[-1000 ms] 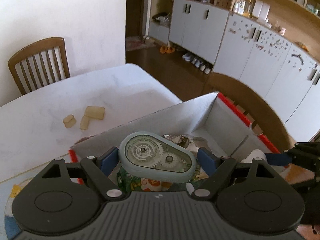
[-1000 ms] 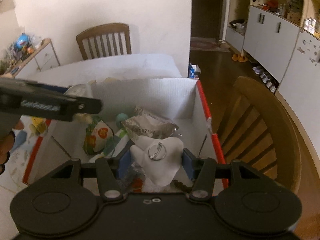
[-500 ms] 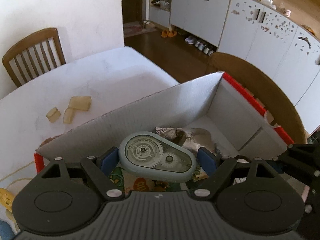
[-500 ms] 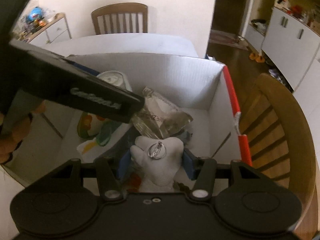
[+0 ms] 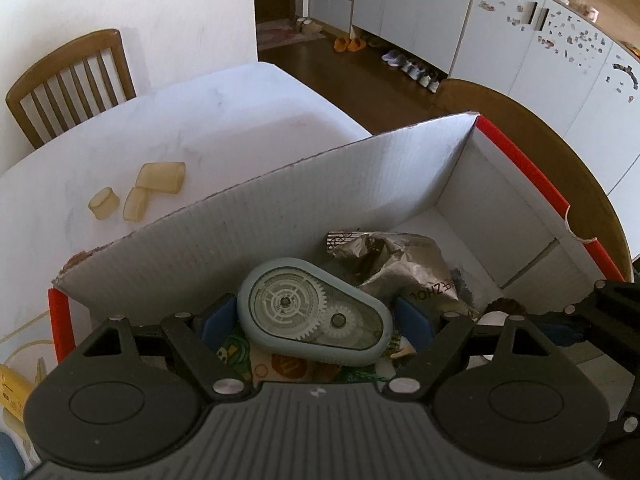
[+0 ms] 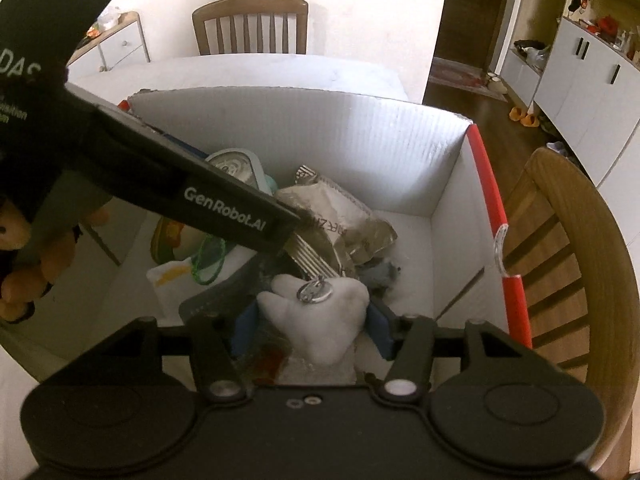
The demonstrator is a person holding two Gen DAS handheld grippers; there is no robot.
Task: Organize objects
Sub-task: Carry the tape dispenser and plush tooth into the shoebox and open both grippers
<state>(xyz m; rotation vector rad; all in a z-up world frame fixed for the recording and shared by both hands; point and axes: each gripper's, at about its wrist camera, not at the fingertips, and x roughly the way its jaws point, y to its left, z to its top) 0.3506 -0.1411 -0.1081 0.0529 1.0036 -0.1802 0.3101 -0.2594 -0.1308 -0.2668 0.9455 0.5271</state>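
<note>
A white cardboard box (image 5: 320,184) with red edges stands on the white table (image 5: 200,120). My left gripper (image 5: 316,322) hangs just above the box's inside, shut on a grey-blue correction tape dispenser (image 5: 304,312) with clear gear wheels. In the right wrist view its black finger (image 6: 224,208) crosses over the box (image 6: 320,128). My right gripper (image 6: 313,330) holds a white plush tooth (image 6: 316,320) with a metal ring pinned on it, low inside the box. Its jaws are opening, and the blue pads (image 6: 380,330) still touch the plush's sides.
In the box lie a silver foil packet (image 6: 344,216), a colourful pouch (image 6: 176,240) and a green loop (image 6: 208,264). Yellowish translucent pieces (image 5: 160,176) lie on the table behind it. Wooden chairs (image 5: 68,84) (image 6: 560,240) stand at the table's edges. A hand (image 6: 24,280) shows at left.
Both grippers have sunk lower into the box and tipped downward. The left gripper's finger reaches further across the right wrist view. The right pads stand slightly wider around the plush tooth.
</note>
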